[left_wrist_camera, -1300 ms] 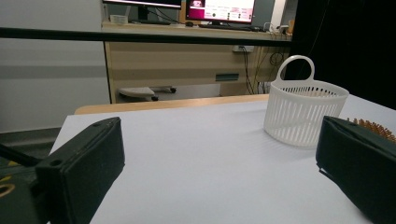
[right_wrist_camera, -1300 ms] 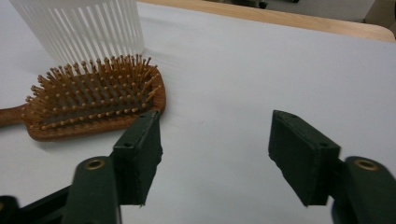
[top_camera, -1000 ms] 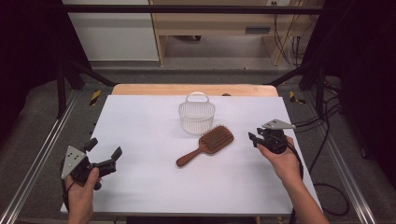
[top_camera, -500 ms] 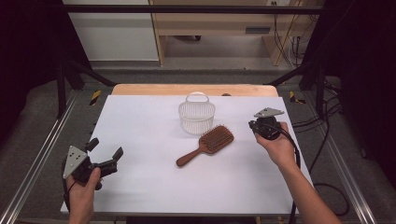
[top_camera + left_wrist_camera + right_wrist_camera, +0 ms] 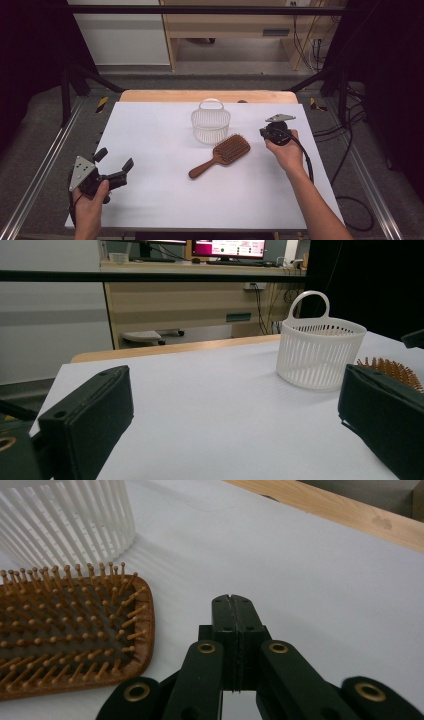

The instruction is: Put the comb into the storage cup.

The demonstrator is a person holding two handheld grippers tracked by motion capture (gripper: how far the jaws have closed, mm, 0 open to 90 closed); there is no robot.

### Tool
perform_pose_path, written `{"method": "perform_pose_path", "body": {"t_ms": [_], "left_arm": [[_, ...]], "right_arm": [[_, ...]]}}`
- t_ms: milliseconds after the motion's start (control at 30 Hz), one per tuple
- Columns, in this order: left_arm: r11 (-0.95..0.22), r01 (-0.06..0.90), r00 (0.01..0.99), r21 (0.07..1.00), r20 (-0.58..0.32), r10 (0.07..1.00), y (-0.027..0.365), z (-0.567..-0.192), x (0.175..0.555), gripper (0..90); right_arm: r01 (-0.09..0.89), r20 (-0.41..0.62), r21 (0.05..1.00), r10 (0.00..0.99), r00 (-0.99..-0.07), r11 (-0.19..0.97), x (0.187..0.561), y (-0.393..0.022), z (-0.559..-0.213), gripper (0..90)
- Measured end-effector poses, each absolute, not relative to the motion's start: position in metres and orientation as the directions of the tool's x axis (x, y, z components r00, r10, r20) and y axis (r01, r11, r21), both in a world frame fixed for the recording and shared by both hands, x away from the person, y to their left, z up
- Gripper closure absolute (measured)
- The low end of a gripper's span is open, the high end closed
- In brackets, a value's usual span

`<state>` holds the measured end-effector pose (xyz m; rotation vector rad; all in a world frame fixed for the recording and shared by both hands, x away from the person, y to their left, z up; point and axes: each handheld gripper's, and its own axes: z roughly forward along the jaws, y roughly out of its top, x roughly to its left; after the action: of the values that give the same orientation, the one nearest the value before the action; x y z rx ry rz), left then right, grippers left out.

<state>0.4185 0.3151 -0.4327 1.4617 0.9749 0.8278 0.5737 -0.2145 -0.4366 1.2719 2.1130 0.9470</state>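
The right gripper (image 5: 267, 131) hovers just beside the bristled head of the wooden hairbrush (image 5: 220, 155), its fingers (image 5: 233, 615) pressed flat together with nothing between them, having just been closing. The brush lies bristles up near the middle of the white worktop (image 5: 160, 130), its head just in front of the white slatted basket (image 5: 210, 125). The left gripper (image 5: 114, 162) rests near the front left edge (well apart from both things), fingers (image 5: 87, 420) spread wide and empty. Broad bare surface lies between the two grippers. No readable writing shows anywhere.
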Motion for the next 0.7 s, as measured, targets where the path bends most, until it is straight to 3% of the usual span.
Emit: {"method": "perform_pose_path", "body": {"t_ms": [700], "left_arm": [[-0.025,0.122,0.418,0.992,-0.028,0.908,0.313,-0.433,0.419,1.5]], "right_arm": [[0.600,0.035,0.759,0.905,-0.424,0.252,0.591,-0.206,-0.462,90.0]]}}
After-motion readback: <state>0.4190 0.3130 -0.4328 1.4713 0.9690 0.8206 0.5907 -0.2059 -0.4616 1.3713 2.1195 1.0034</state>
